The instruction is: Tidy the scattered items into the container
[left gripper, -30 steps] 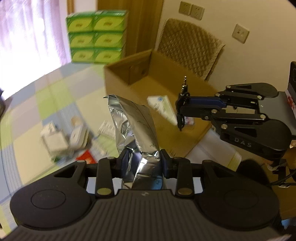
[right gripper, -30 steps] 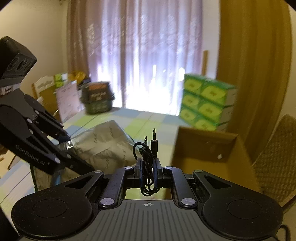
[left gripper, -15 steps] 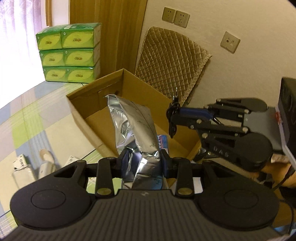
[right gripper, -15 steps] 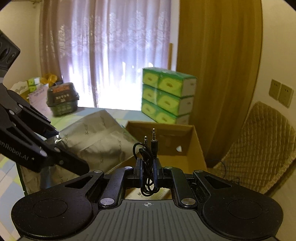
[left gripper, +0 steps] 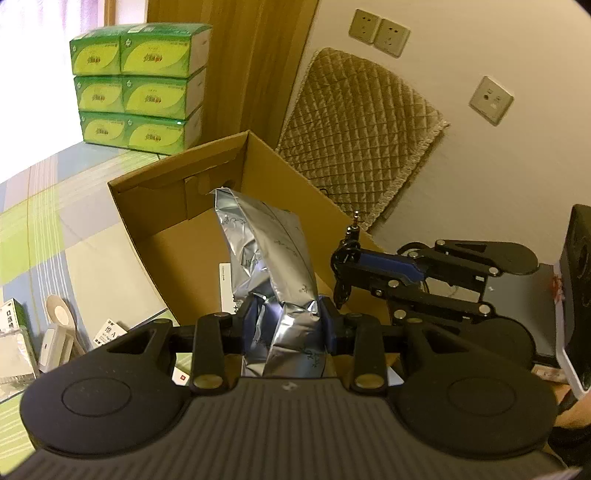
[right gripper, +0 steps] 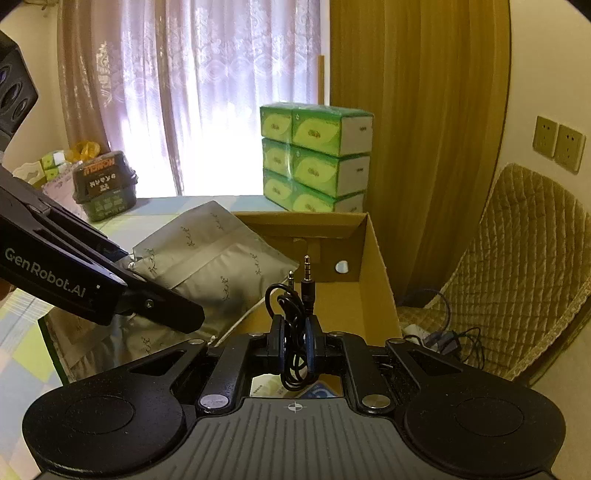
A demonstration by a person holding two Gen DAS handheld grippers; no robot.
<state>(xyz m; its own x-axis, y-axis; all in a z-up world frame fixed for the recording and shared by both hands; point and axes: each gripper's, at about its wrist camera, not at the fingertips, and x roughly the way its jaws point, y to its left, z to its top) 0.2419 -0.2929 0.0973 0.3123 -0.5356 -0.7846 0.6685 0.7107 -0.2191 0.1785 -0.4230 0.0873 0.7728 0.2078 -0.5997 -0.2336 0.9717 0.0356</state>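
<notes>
Checked counter (left gripper: 44, 206), open cardboard box (left gripper: 147, 206) at its edge. Left gripper (left gripper: 286, 325), jaws clamped on silver foil pouch (left gripper: 269, 251), over box. Right gripper (right gripper: 295, 343) jaws pinching coiled audio cable (right gripper: 291, 306) above box.

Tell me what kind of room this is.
Most likely a lived-in home room: sheer window curtains, a quilted chair cover, wall sockets and stacked tissue packs beside the cardboard box.
</notes>
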